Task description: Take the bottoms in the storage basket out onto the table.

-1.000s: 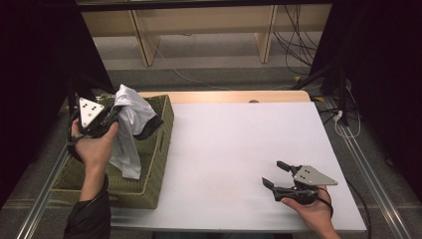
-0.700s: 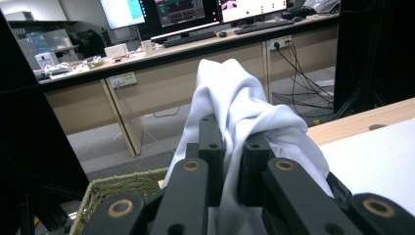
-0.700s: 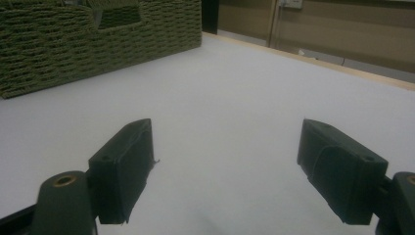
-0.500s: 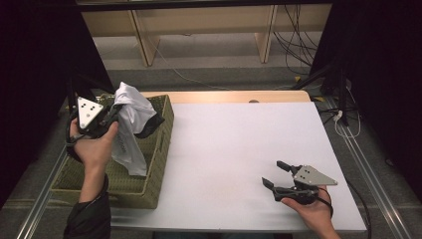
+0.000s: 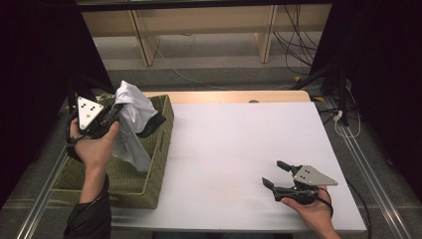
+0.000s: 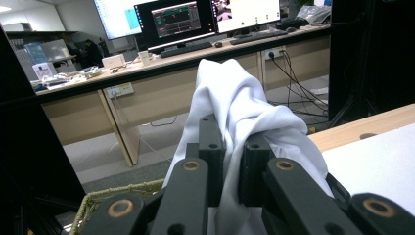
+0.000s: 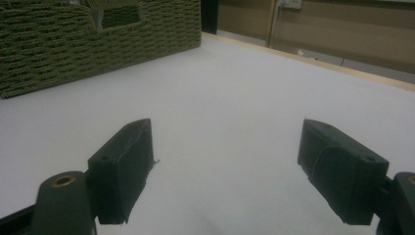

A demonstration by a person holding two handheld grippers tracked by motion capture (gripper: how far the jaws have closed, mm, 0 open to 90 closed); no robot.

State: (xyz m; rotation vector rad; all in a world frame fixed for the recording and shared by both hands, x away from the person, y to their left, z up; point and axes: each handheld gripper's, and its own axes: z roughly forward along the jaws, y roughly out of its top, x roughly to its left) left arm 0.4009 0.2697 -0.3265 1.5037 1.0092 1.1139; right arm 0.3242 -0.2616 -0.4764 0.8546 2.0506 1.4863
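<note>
White tabletop [image 5: 239,149] lies bare ahead of my right tool [image 5: 278,175], which rests low with jaws spread wide, ready. My left tool [image 5: 110,115] pinches the cloth [image 5: 132,112] tight, raised above the basket [image 5: 149,184] so it hangs free below.

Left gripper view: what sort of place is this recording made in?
Probably an office or lab: monitors and a keyboard sit on a long desk, with cables running beneath.
</note>
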